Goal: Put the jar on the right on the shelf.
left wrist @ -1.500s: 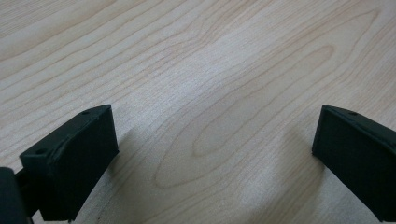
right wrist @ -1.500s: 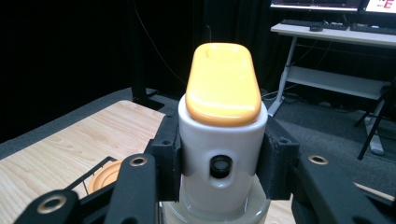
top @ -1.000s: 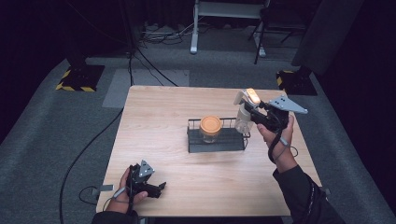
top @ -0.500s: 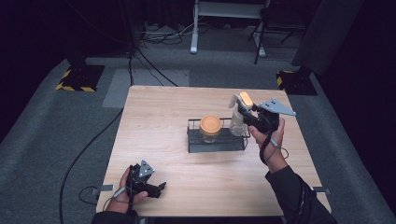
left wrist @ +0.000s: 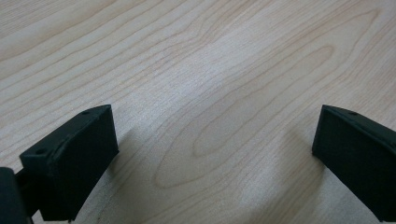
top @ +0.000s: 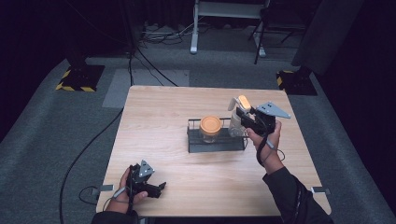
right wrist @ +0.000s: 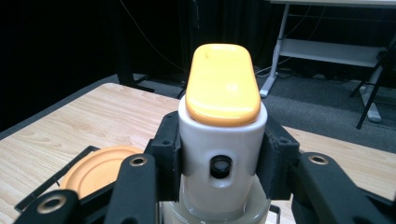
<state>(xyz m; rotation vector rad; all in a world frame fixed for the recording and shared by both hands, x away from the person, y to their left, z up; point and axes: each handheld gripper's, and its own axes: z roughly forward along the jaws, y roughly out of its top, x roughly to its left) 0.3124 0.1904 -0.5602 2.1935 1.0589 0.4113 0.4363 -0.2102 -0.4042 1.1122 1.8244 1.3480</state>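
Two hand-held grippers — right clamps bottle, lower over rack than before; left open, unmoved.

Wooden table; black wire rack near middle
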